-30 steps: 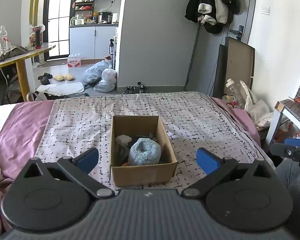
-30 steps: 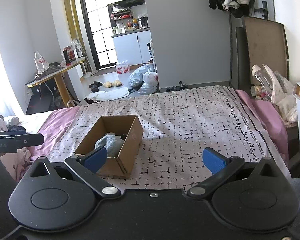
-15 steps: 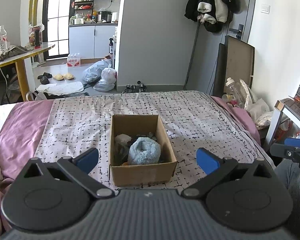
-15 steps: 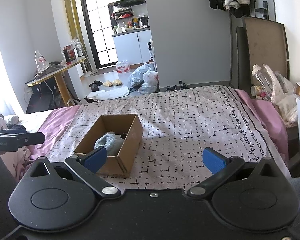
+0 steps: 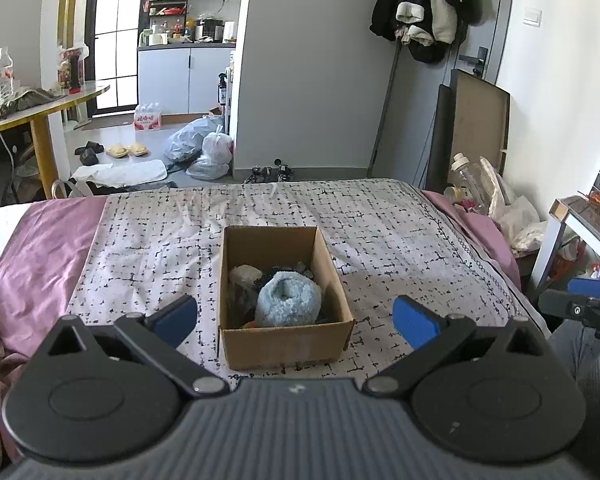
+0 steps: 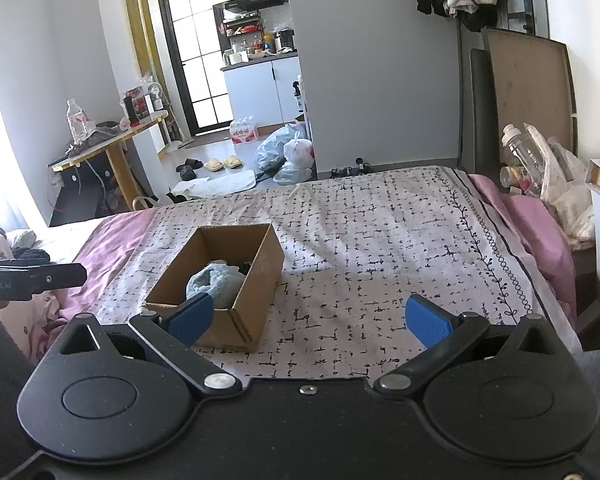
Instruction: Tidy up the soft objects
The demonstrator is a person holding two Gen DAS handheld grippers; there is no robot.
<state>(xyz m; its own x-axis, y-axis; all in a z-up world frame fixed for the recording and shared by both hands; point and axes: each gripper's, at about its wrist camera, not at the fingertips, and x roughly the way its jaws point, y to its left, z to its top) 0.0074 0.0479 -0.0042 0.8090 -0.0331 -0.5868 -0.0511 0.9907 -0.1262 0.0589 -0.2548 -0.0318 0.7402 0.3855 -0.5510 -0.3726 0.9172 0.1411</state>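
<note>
A brown cardboard box [image 5: 286, 342] stands on the patterned bedspread, also in the right wrist view [image 6: 260, 276]. Inside lie a rolled light-blue fuzzy sock [image 5: 289, 299], seen in the right wrist view too [image 6: 216, 284], a pale soft item [image 5: 242, 274] and dark items behind. My left gripper [image 5: 294, 318] is open and empty, held back from the box's near wall. My right gripper [image 6: 307, 320] is open and empty, to the right of the box over the bedspread.
The bed's pink sheet [image 5: 40, 248] shows at the left and right edges. A side table [image 5: 580, 216] and bags with a bottle [image 6: 528, 160] stand at the bed's right. The left gripper shows in the right wrist view [image 6: 32, 278].
Both grippers have drawn back and risen slightly; the box sits a little farther away in both views. Nothing was taken or let go.
</note>
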